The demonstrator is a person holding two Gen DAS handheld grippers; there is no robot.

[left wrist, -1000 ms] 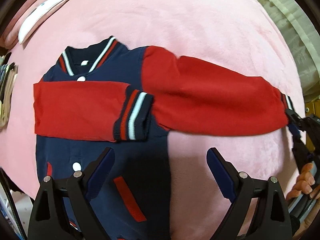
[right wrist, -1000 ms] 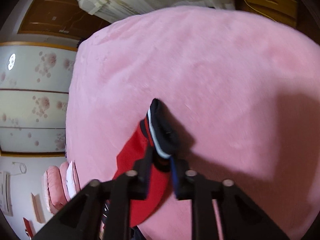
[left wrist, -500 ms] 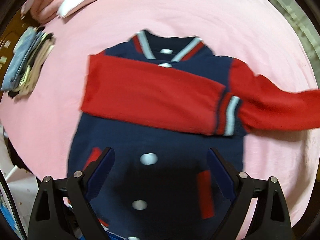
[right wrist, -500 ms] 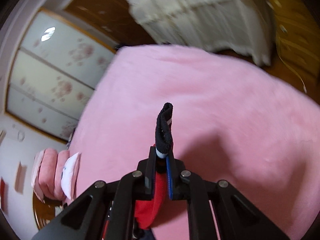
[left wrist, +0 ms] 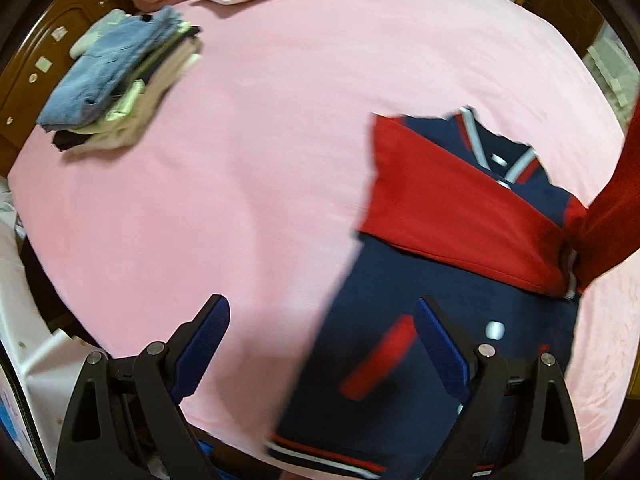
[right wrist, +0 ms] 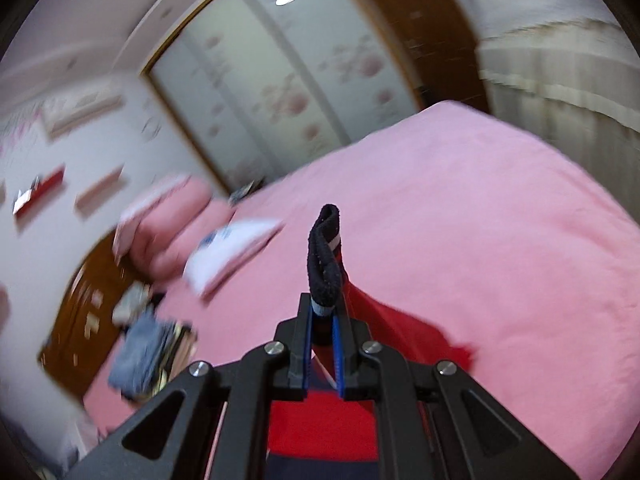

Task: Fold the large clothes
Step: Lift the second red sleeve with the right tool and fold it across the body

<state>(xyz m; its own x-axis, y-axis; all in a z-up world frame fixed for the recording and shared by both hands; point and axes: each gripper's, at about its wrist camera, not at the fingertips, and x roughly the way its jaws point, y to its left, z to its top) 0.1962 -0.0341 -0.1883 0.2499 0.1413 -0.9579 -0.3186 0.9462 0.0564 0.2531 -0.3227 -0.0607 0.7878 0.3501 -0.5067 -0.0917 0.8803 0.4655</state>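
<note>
Navy varsity jacket with red sleeves (left wrist: 460,300) lies flat on the pink plush bedspread (left wrist: 260,180), one sleeve folded across its chest | right gripper (right wrist: 322,320) clamped on the other sleeve's dark ribbed cuff (right wrist: 325,268), lifted | left gripper (left wrist: 320,344) spread wide, empty, above the jacket's edge | folded clothes stack (left wrist: 116,80) well apart.

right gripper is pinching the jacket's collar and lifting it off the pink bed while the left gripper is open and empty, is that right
Not the collar. In the right wrist view the right gripper is shut on the striped cuff of the red sleeve. The collar lies flat on the jacket in the left wrist view. The left gripper is indeed open and empty over the pink bed.
</note>
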